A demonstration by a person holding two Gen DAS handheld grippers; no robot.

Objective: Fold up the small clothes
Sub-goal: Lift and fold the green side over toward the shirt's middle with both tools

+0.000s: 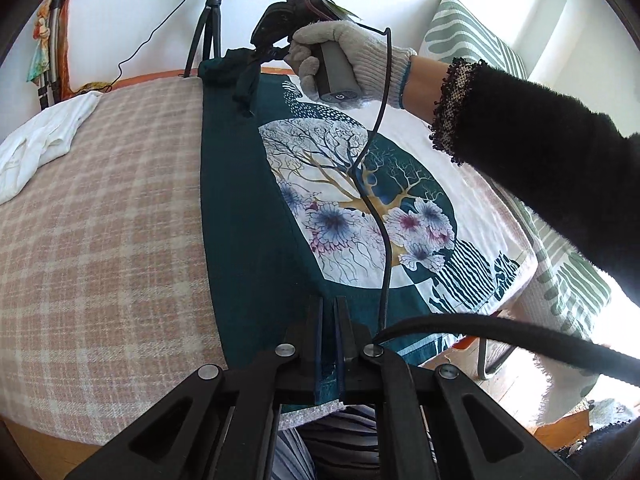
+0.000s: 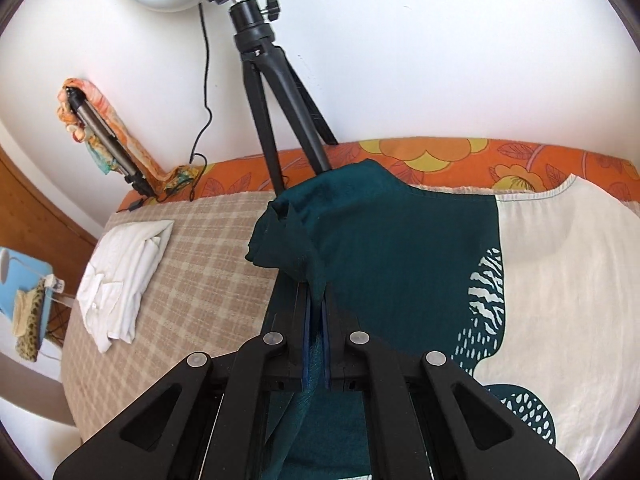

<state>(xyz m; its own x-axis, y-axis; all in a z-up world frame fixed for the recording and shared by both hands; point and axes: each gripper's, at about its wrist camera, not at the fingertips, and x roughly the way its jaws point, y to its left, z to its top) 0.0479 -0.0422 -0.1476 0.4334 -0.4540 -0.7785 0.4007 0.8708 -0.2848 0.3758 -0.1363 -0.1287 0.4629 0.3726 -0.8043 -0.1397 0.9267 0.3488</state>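
Observation:
A dark teal and white garment (image 1: 248, 216) with a printed tree and flowers lies spread along the checked bed. My left gripper (image 1: 329, 304) is shut on its near teal hem, the cloth pinched between the blue pads. In the right wrist view the same teal garment (image 2: 392, 248) rises in a bunched fold, and my right gripper (image 2: 318, 300) is shut on that lifted far edge. The left wrist view also shows the right gripper (image 1: 262, 54) at the far end, held by a gloved hand (image 1: 344, 60), teal cloth hanging from it.
A folded white garment (image 2: 120, 280) lies on the checked blanket (image 1: 100, 220) at the left. A black tripod (image 2: 276, 120) with a ring light stands at the bed's far edge against the wall. An orange floral sheet (image 2: 500, 160) borders the bed. A striped pillow (image 1: 464, 36) sits at right.

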